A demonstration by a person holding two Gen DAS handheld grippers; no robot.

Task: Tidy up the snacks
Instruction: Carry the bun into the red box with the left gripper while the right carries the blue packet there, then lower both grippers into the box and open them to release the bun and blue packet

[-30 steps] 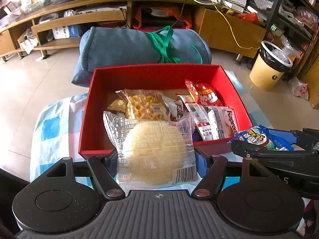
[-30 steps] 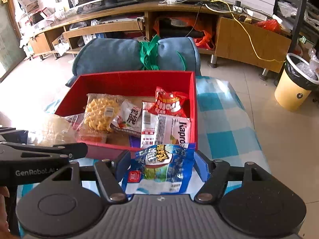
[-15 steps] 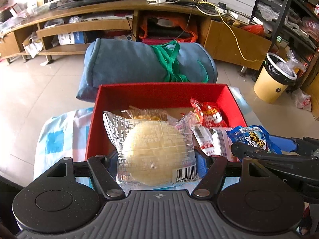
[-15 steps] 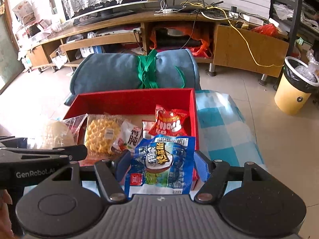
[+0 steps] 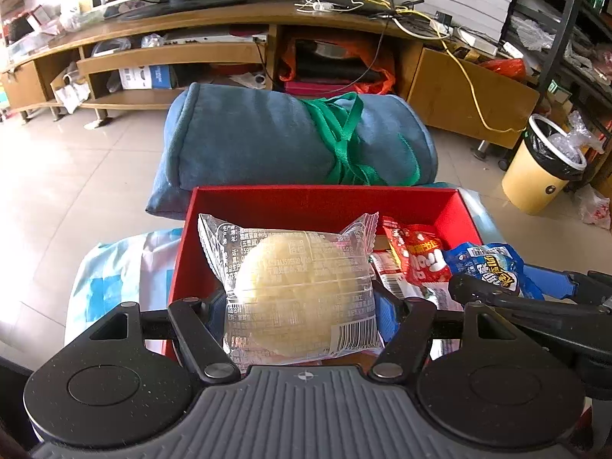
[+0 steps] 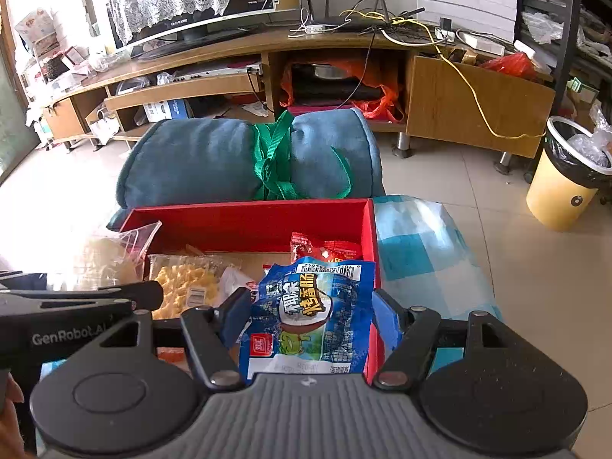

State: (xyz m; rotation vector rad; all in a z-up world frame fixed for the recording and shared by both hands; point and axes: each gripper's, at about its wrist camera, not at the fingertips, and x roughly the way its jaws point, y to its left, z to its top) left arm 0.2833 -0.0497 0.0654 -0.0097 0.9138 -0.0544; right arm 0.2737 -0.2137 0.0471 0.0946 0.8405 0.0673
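Left tongs [image 5: 302, 306] grip clear-wrapped pale bun [image 5: 294, 290]; right tongs [image 6: 311, 325] grip blue packet [image 6: 310, 317].

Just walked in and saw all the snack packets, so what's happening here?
A person is sorting snacks with a handheld gripper in each hand. The left gripper is shut on a wrapped bun, and the right gripper is shut on a blue snack packet. Both are held over the near side of a red box that already holds a waffle pack and a red packet. Neither has been released yet.
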